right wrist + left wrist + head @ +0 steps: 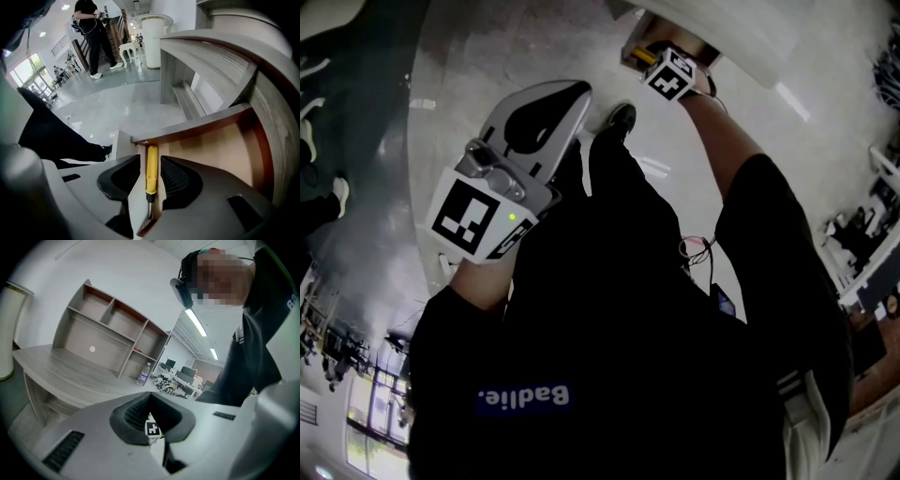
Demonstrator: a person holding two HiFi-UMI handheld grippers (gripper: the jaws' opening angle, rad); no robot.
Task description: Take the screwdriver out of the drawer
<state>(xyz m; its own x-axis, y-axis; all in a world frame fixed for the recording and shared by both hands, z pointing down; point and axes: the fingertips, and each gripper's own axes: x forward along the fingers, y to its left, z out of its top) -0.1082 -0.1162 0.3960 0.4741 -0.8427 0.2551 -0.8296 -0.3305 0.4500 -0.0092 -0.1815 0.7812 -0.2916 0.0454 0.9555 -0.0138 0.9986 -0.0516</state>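
A screwdriver (151,171) with a yellow handle and a thin metal shaft lies along the left inner wall of the open wooden drawer (213,150). My right gripper (150,182) points steeply down into the drawer. Its black ribbed pads (123,177) stand on either side of the handle, with a narrow gap each side, so it is open. In the head view this gripper (645,56) reaches into the drawer (698,45) at the top, its marker cube facing up. My left gripper (578,92) is held apart at the left, jaws together and empty; from its own camera that gripper (157,420) looks towards the room.
The drawer hangs under a curved wooden desktop (215,51). A second desk with a shelf unit (110,329) and a water bottle (144,373) shows in the left gripper view. The wearer's shoe (621,117) is on the glossy floor. A person (96,33) stands far off near a white pillar (154,33).
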